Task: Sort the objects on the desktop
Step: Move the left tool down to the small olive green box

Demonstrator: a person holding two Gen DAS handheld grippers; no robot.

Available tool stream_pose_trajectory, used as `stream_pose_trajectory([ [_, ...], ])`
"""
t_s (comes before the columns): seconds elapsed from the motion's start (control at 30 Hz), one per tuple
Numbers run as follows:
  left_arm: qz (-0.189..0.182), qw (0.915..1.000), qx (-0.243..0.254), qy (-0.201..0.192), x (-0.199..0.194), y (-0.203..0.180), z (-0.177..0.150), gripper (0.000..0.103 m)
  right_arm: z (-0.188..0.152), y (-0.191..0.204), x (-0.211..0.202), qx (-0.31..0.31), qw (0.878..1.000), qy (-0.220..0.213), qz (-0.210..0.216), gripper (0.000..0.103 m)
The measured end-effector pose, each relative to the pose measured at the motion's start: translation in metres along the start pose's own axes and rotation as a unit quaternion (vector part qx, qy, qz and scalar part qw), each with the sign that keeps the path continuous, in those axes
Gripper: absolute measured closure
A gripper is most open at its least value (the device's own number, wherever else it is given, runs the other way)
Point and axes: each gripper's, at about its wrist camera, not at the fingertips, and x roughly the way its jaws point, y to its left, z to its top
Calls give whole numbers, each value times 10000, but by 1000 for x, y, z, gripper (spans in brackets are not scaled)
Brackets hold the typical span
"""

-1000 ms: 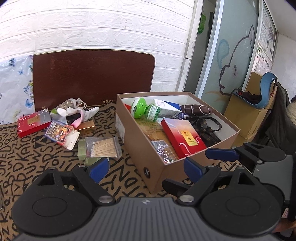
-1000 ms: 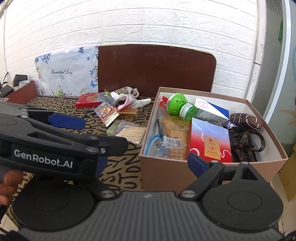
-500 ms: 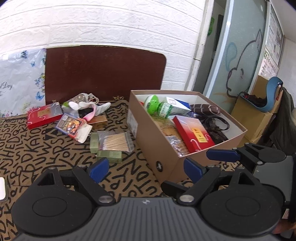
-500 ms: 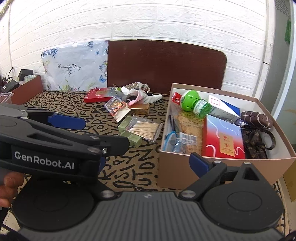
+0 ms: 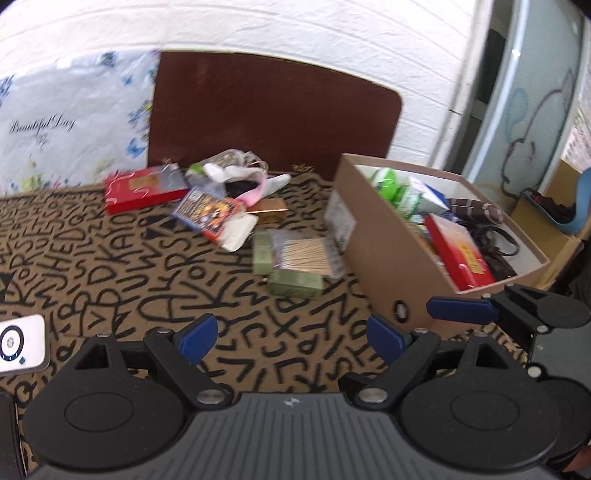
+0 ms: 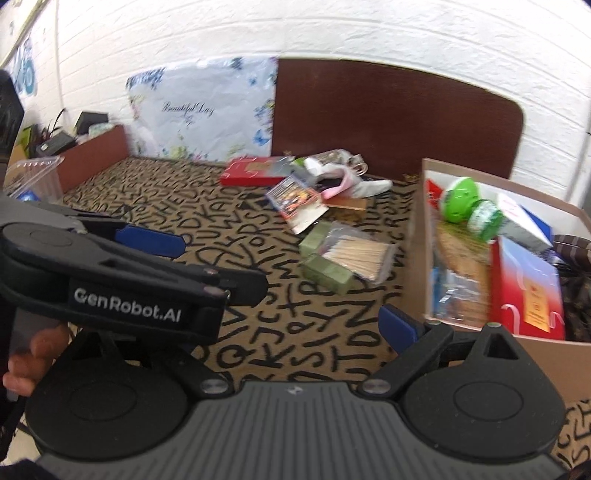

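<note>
Two claws stand apart and empty over the patterned surface: the left claw faces the toothpick bag ahead, while the cardboard box sits just right of the right claw.

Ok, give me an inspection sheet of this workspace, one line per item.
Surface: tan letter-patterned mat.
Job's things: brown cardboard box, part-filled; clear bag of wooden sticks on green packets beside it; red flat box and colourful card pack further back.
Clutter: white-and-pink fabric heap; white device at the mat's left edge.
Grippers: left gripper open, empty; right gripper apparently open, empty.
Cables: nothing seen.
Surroundings: white brick wall, dark brown board.
</note>
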Motion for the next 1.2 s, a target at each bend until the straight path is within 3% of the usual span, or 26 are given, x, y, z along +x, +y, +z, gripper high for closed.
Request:
stream_pose_trajectory([
  [0.27, -70, 9997, -209, 114, 24, 24, 7, 12, 6, 10, 36, -231, 9994, 103, 221, 8],
  [0.6, -226, 9990, -330, 200, 73, 44, 30, 15, 16, 8, 87, -777, 9970, 43, 9, 10],
  [0.7, -282, 9985, -376, 281, 92, 50, 37, 22, 19, 7, 100, -920, 9957, 89, -54, 19],
  [0.97, -427, 9974, -456, 366, 131, 56, 53, 36, 24, -4, 130, -985, 9946, 239, -216, 24],
  [1.07, -483, 9969, -471, 395, 144, 55, 58, 40, 24, -9, 138, -939, 9948, 272, -276, 34],
  [1.2, -546, 9961, -468, 509, 162, 54, 62, 51, 22, -14, 147, -912, 9947, 347, -322, 34],
])
